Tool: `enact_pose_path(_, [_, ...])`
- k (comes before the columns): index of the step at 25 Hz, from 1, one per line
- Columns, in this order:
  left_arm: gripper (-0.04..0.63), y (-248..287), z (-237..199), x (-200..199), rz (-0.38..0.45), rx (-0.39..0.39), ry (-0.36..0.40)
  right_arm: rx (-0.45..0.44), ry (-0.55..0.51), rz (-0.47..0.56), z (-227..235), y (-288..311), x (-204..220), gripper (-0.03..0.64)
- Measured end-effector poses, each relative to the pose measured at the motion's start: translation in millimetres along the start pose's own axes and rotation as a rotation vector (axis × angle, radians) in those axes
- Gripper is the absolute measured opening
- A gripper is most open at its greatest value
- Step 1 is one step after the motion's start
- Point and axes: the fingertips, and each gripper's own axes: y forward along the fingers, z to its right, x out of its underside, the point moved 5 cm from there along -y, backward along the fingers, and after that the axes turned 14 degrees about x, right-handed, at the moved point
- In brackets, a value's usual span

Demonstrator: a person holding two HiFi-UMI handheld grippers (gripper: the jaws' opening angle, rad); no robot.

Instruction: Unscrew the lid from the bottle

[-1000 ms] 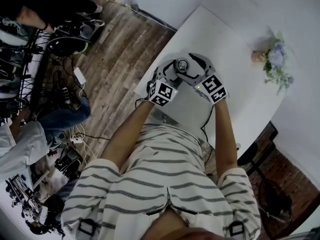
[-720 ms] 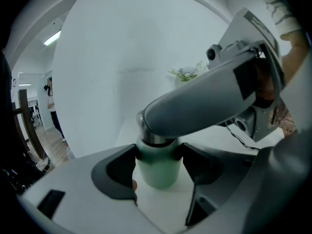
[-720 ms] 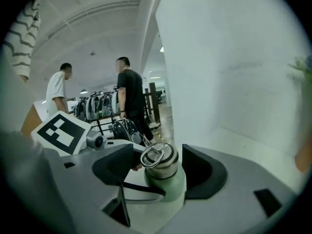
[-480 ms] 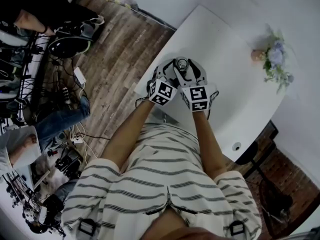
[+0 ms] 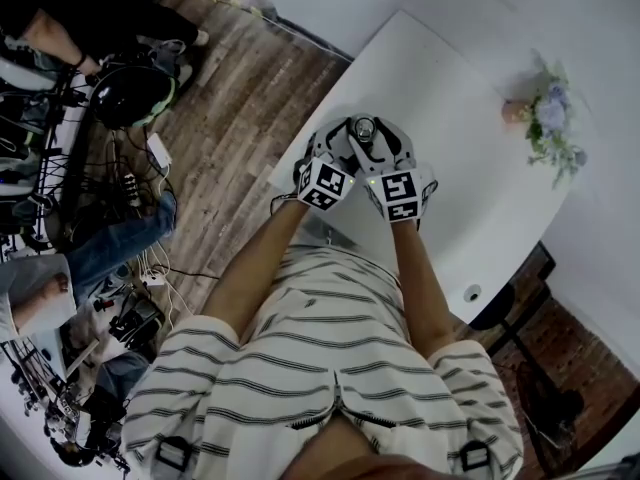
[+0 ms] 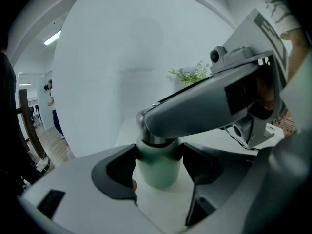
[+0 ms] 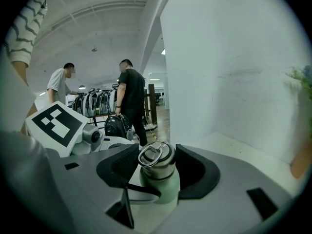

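Two grippers met over one bottle, which stood upright on the white tabletop close to its near edge, by the corner toward the wooden floor. The left gripper had its jaws clamped on the pale green body, dark pads pressed against both sides just under the shoulder. The right gripper came in from the other side and higher up. Its jaws had just been closing and were now tight on the steel lid, whose flat ring handle lay folded on top.

No brand or lettering could be made out on the bottle – its side looked plain green in both gripper views. The only print in sight was the black-and-white square pattern on the left marker cube and the right marker cube, both facing up toward the head camera.

A small bunch of flowers sat at the far edge of the tabletop, well apart from the bottle. Beyond the table, in the right gripper view, two people stood near racks of gear.
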Motion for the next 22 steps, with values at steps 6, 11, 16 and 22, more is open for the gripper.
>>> enact_pose_path(6, [0.299,-0.1,0.5,-0.3,-0.003,0.001,-0.001,-0.062,-0.032,0.002,2.2,-0.4,0.3,0.247])
enact_pose_path(11, [0.299,-0.7,0.3,-0.2,-0.002,0.002,0.002,-0.158,-0.081,-0.007,4.4,1.2,-1.2,0.247])
enact_pose_path(16, [0.299,-1.5,-0.2,0.7,-0.004,0.002,0.003,-0.347,-0.217,-0.037,7.5,5.0,-4.7,0.247])
enact_pose_path(22, [0.299,-0.6,-0.3,0.5,-0.008,0.006,0.004,-0.570,-0.393,-0.081,11.5,10.7,-9.0,0.247])
